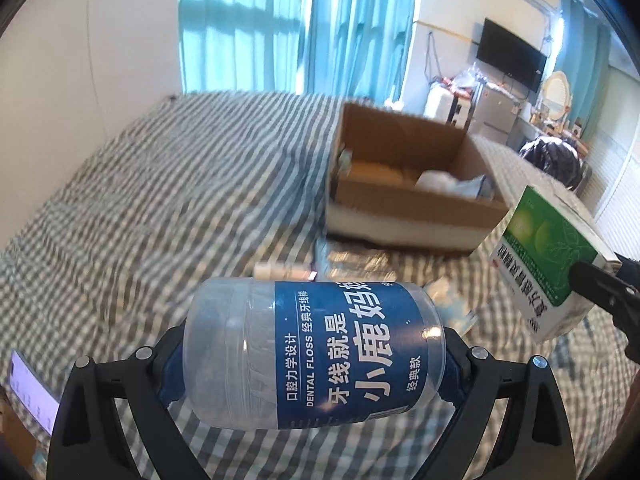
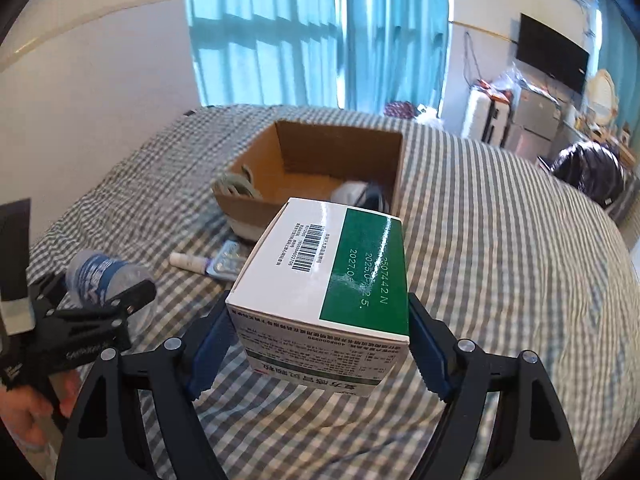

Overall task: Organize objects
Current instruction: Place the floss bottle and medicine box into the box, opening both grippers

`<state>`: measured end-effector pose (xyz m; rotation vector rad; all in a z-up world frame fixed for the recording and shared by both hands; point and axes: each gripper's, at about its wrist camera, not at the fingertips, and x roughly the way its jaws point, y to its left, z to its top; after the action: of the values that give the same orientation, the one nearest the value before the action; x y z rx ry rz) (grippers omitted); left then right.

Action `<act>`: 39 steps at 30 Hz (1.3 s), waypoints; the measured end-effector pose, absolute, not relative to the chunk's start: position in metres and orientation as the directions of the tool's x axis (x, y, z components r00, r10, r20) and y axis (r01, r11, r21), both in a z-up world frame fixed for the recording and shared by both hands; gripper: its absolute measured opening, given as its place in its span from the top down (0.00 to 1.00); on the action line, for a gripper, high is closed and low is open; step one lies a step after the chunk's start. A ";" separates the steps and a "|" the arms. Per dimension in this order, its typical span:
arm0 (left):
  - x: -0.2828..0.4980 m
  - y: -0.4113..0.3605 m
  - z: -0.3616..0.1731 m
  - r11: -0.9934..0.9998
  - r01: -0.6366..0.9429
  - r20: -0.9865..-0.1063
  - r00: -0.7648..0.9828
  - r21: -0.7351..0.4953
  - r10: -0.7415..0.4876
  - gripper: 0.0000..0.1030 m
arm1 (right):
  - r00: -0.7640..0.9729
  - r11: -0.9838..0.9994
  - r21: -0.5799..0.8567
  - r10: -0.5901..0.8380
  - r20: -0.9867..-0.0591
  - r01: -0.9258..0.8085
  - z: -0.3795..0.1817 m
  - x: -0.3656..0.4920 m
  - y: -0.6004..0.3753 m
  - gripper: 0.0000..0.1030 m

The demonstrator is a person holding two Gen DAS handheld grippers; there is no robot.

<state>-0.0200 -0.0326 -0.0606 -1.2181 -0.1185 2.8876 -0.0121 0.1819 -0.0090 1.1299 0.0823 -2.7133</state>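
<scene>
Left tool [image 1: 312,360] and right tool [image 2: 320,344] each clamp something, raised.

I am looking down on a bed [image 2: 500,240] covered in a grey and white checked sheet, filling the middle and lower part of both views. An open cardboard box [image 2: 320,152] is sitting on it near the upper centre of the frame. Just below the box, left of centre, a small white tube [image 2: 186,261] and a foil blister pack [image 2: 228,262] are lying side by side on the sheet.
</scene>
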 end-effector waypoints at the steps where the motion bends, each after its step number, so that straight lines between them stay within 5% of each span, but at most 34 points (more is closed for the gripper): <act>1: -0.022 -0.030 -0.053 -0.997 0.019 -0.707 -0.706 -0.076 0.041 0.07 | -0.685 -0.976 0.033 -0.176 -0.706 0.217 -0.001 -0.012 0.184 0.22; 16: -0.080 0.009 0.039 -0.993 -0.084 -0.608 -0.785 -0.083 0.117 0.07 | -0.791 -0.949 -0.082 -0.205 -0.577 0.306 0.125 -0.033 0.179 0.22; 29: -0.212 0.018 -0.017 -0.994 -0.100 -0.633 -0.768 -0.032 0.098 0.07 | -0.770 -0.945 -0.004 -0.263 -0.582 0.326 0.067 -0.172 0.183 0.22; 39: -0.237 0.026 -0.058 -0.986 -0.163 -0.658 -0.742 -0.014 0.132 0.07 | -0.770 -0.960 0.054 -0.254 -0.586 0.275 0.008 -0.219 0.198 0.22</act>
<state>-0.2367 0.0262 -0.0576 -1.0494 0.0673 2.7917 -0.2194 0.1975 0.0075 0.8917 0.0496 -2.7167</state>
